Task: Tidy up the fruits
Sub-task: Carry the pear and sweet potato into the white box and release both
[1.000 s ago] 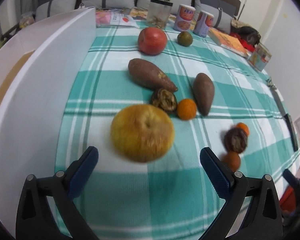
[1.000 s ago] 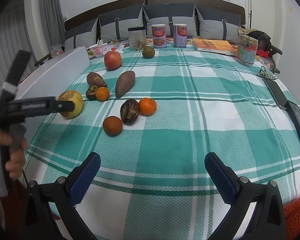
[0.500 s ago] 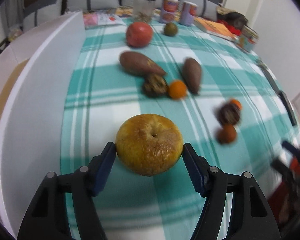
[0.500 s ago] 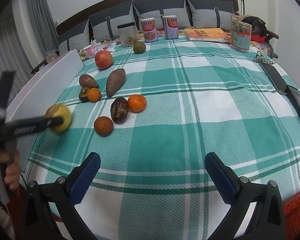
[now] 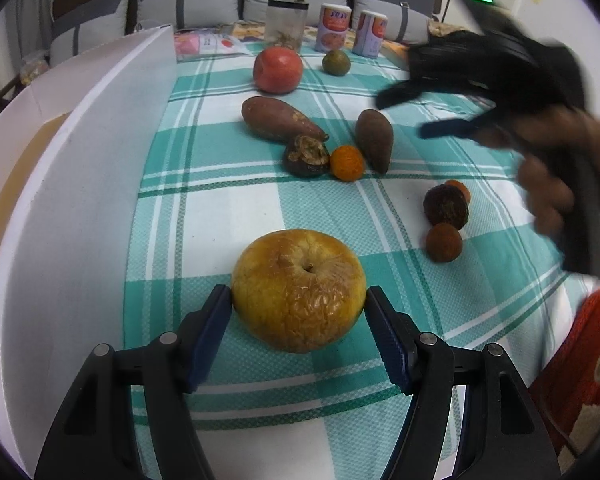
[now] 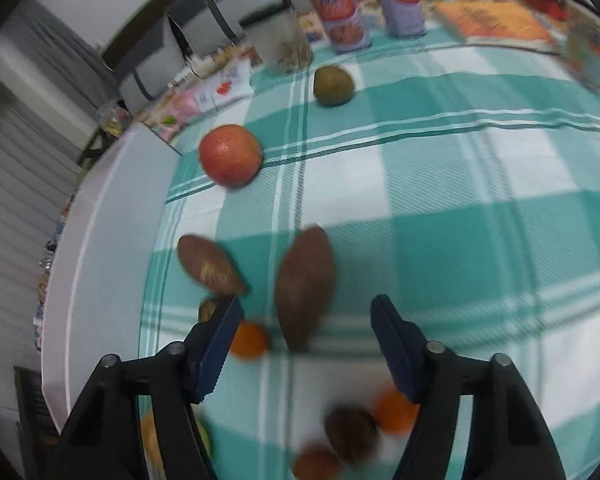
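Note:
My left gripper (image 5: 299, 312) is shut on a wrinkled yellow apple (image 5: 299, 294), held just over the checked cloth beside a white box wall (image 5: 80, 200). Beyond lie a red apple (image 5: 278, 70), a green fruit (image 5: 335, 62), two sweet potatoes (image 5: 278, 120) (image 5: 375, 138), a dark shrivelled fruit (image 5: 306, 155) and small oranges (image 5: 347, 162). My right gripper (image 6: 306, 332) is open and empty, above the right sweet potato (image 6: 305, 284) and an orange (image 6: 249, 340). It shows blurred in the left wrist view (image 5: 452, 120).
A clear jar (image 5: 287, 24), two cans (image 5: 333, 27) and a book (image 6: 496, 24) stand along the far edge before grey cushions. Another dark fruit (image 5: 446, 206) and two oranges (image 5: 443, 242) lie to the right. An orange-red cloth (image 5: 580, 344) hangs at the near right.
My left gripper closed on the yellow apple and holds it. My right gripper swept forward and left from the near edge to over the sweet potatoes, and its jaws narrowed.

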Action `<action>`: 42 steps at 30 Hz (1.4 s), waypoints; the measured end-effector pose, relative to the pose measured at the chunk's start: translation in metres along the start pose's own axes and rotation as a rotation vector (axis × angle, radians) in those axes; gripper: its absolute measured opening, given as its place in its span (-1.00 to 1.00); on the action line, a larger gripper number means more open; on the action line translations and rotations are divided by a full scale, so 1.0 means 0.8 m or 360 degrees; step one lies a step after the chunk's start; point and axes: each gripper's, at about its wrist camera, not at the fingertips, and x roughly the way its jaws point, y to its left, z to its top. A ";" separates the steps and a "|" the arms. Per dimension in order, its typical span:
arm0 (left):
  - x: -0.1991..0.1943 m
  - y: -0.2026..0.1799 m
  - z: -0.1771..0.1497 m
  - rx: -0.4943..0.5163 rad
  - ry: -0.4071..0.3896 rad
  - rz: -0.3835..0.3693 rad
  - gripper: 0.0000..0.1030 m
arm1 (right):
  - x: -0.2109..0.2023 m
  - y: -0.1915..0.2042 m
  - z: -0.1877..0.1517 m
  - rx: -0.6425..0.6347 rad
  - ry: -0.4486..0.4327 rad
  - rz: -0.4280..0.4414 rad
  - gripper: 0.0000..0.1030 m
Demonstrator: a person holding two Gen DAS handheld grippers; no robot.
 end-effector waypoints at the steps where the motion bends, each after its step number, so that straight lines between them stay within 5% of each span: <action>1: 0.000 0.001 0.000 0.0003 -0.0002 0.0003 0.36 | 0.016 0.007 0.008 0.0008 0.0045 -0.0029 0.24; 4: 0.001 0.005 0.003 -0.0025 -0.0015 -0.0010 0.36 | 0.053 0.016 0.018 0.0018 0.0205 -0.0135 -0.20; 7: -0.002 0.012 0.007 -0.0072 -0.0034 -0.0037 0.35 | 0.055 0.015 0.019 0.0038 0.0225 -0.0153 -0.22; 12: -0.043 0.015 0.021 -0.0176 -0.0134 -0.0177 0.34 | -0.001 0.010 0.017 0.0012 0.0069 -0.0096 -0.22; 18: -0.152 0.058 0.059 -0.0367 -0.0339 -0.0337 0.27 | -0.104 0.093 0.016 -0.0187 -0.0097 0.0203 -0.22; 22: -0.196 0.120 0.062 -0.0465 -0.0395 -0.0203 0.19 | -0.143 0.211 -0.008 -0.0413 -0.0118 0.0492 -0.22; 24: -0.204 0.166 0.055 -0.0539 -0.0397 -0.0058 -0.23 | -0.141 0.263 -0.027 -0.0505 -0.0084 0.0593 -0.22; 25: -0.203 0.189 0.052 -0.0592 -0.0386 -0.0017 -0.72 | -0.133 0.286 -0.037 -0.0540 -0.0051 0.0637 -0.22; 29: -0.176 0.253 0.041 -0.0692 -0.0304 0.0122 -0.74 | -0.064 0.368 -0.085 -0.0658 0.0120 0.0673 -0.22; 33: -0.141 0.291 0.027 -0.0774 -0.0186 0.0198 -0.74 | 0.005 0.391 -0.114 -0.0683 0.0291 0.0628 -0.22; 36: -0.146 0.292 0.018 -0.0765 -0.0208 0.0215 -0.61 | 0.046 0.382 -0.114 -0.0688 0.0368 0.0539 -0.22; 38: -0.155 0.294 0.011 -0.0775 -0.0219 0.0226 0.10 | 0.048 0.381 -0.117 -0.0729 0.0375 0.0523 -0.22; 40: -0.162 0.298 0.008 -0.0803 -0.0244 0.0243 0.35 | 0.051 0.384 -0.117 -0.0750 0.0408 0.0501 -0.18; 42: -0.166 0.301 0.007 -0.0843 -0.0257 0.0229 0.39 | 0.050 0.384 -0.113 -0.0742 0.0434 0.0504 0.37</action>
